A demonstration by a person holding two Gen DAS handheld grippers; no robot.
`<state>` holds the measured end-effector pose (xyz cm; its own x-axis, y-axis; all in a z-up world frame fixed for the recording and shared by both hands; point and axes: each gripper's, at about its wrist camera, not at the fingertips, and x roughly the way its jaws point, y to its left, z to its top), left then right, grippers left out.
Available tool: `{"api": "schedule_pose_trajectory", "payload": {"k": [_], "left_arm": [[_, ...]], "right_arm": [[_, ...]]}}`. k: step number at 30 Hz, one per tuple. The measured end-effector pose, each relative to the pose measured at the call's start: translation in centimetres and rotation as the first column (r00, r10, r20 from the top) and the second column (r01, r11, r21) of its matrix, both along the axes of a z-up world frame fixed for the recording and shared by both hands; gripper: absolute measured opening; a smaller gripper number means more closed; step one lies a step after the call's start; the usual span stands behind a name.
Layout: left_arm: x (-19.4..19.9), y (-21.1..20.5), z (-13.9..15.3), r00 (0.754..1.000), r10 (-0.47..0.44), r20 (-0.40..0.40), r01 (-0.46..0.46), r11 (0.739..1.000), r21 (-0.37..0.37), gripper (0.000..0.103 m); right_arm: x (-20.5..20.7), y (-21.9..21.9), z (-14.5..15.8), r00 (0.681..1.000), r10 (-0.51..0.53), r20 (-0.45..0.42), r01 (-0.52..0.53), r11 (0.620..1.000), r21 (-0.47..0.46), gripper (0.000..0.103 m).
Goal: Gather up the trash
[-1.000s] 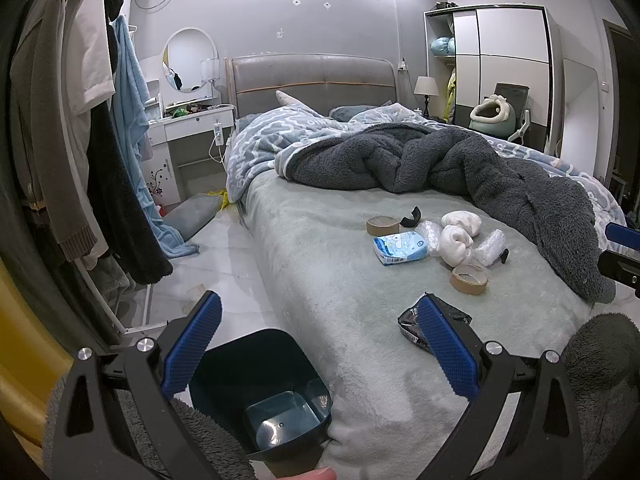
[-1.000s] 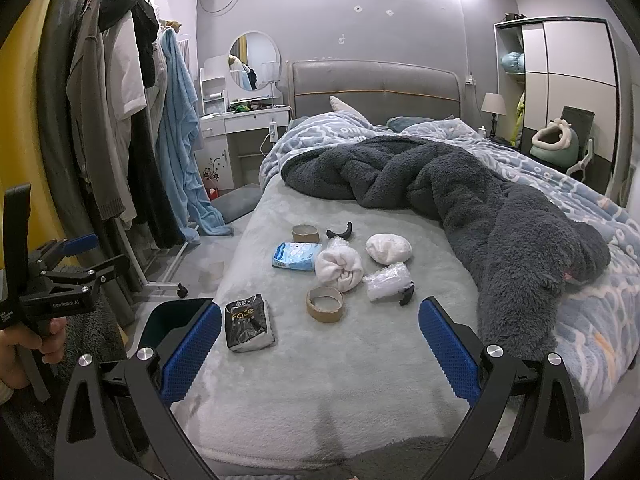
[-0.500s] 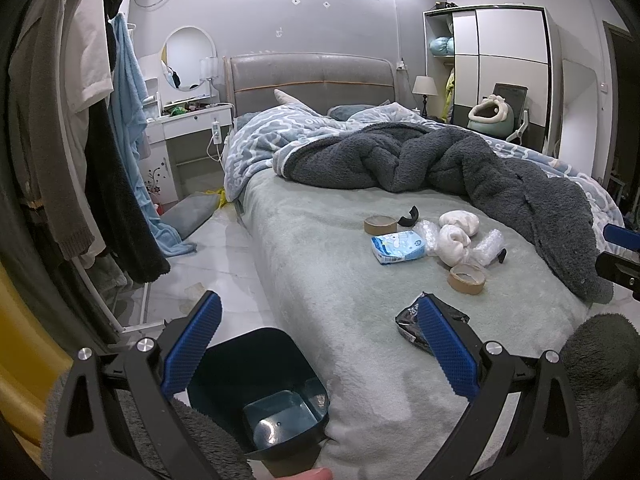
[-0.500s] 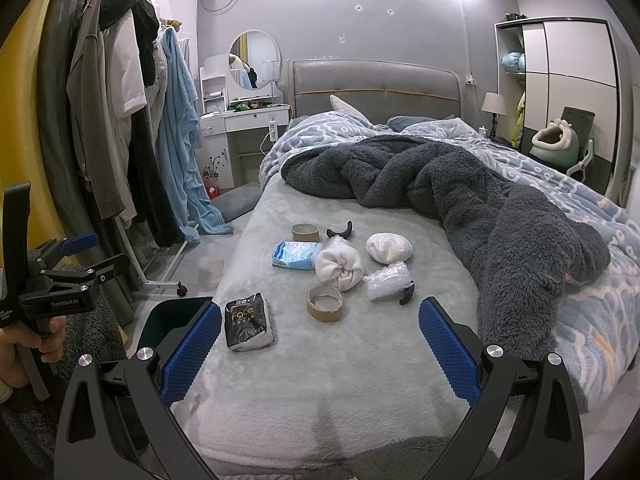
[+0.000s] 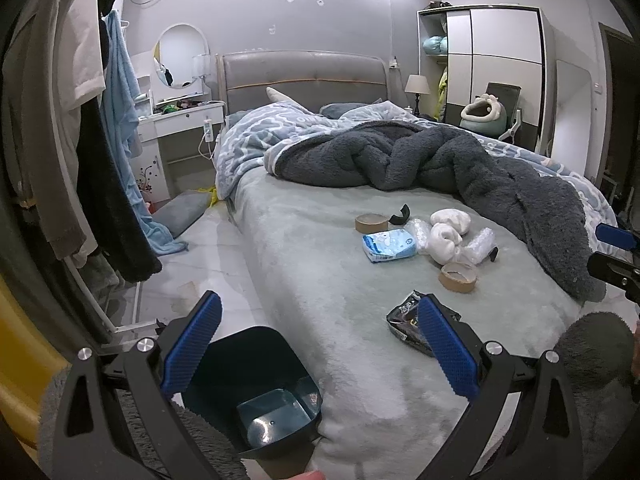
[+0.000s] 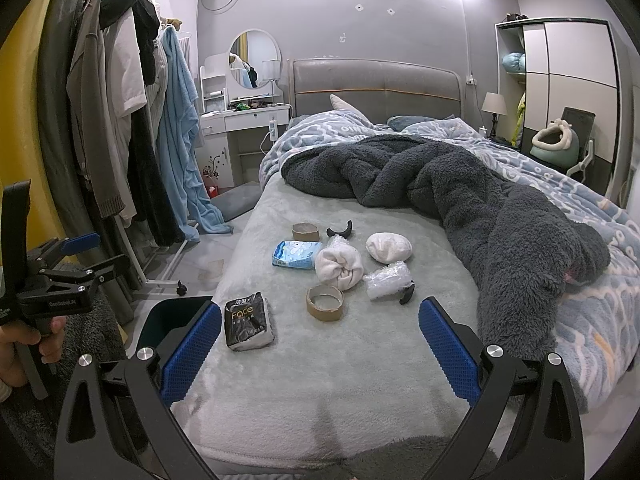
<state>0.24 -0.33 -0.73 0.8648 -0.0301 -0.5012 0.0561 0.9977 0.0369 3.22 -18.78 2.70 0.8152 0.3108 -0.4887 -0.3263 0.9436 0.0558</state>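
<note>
Trash lies scattered on the pale green bed: a black tissue pack, two cardboard tape rolls, a blue wipes pack, white wads, crumpled clear plastic and small black pieces. A dark blue bin stands on the floor at the bed's foot corner. My left gripper hovers open above the bin and bed corner, holding nothing. My right gripper is open over the foot of the bed, short of the trash. In the left wrist view, the black pack is partly hidden by a fingertip.
A dark grey fleece blanket and blue patterned duvet are heaped on the bed's right side. A clothes rack stands left of the bed. Behind are a white dressing table and wardrobe. A hand holds the left gripper.
The left wrist view has shifted slightly, and the bin and bed sit a little further left in it. The right gripper and the trash have not moved.
</note>
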Motion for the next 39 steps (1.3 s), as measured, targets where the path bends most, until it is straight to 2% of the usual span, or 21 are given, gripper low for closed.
{"api": "schedule_pose_trajectory", "payload": {"k": [10,16,21,26,28,29,30,33,36,39], "left_arm": [[-0.1,-0.6,0.3,0.999,-0.047,-0.009,0.047,0.999,-0.002,0.1],[-0.2,-0.4,0.7,0.997,-0.075,-0.009,0.075,0.997,-0.016,0.1],[0.2,-0.2,1.1,0.99,-0.14,-0.023,0.138,0.989,-0.052,0.1],[1.1,-0.9,0.7,0.977,-0.209,-0.044,0.207,0.977,-0.042,0.098],[1.6,-1.3,0.4,0.969,-0.238,-0.06,0.236,0.971,-0.038,0.095],[1.8,-1.5,0.3,0.964,-0.256,-0.069,0.254,0.966,-0.038,0.087],[2.0,-1.8,0.2,0.958,-0.276,-0.078,0.274,0.961,-0.038,0.085],[2.5,-3.1,-0.3,0.939,-0.329,-0.097,0.329,0.944,-0.02,0.083],[3.3,-4.2,-0.8,0.918,-0.377,-0.123,0.379,0.925,-0.006,0.075],[4.5,-4.8,-1.7,0.893,-0.42,-0.159,0.423,0.906,-0.017,0.074]], "right_arm": [[0.0,0.1,0.0,1.0,0.0,-0.003,0.0,1.0,-0.004,0.1],[0.4,0.3,-0.5,1.0,-0.001,-0.017,0.001,0.999,-0.037,0.1],[1.6,1.0,-1.7,0.998,0.022,-0.061,-0.027,0.996,-0.084,0.1],[2.9,1.1,-3.0,0.993,0.048,-0.108,-0.058,0.994,-0.089,0.099],[3.6,1.2,-3.1,0.99,0.061,-0.123,-0.071,0.995,-0.074,0.093],[3.9,1.2,-3.2,0.989,0.067,-0.131,-0.076,0.995,-0.066,0.091],[4.4,1.2,-3.4,0.988,0.073,-0.137,-0.082,0.995,-0.061,0.09],[5.6,1.3,-3.8,0.983,0.095,-0.158,-0.106,0.993,-0.059,0.089],[6.8,1.1,-4.3,0.978,0.117,-0.174,-0.125,0.991,-0.04,0.088],[8.3,1.0,-5.1,0.97,0.139,-0.2,-0.148,0.989,-0.03,0.087]]}}
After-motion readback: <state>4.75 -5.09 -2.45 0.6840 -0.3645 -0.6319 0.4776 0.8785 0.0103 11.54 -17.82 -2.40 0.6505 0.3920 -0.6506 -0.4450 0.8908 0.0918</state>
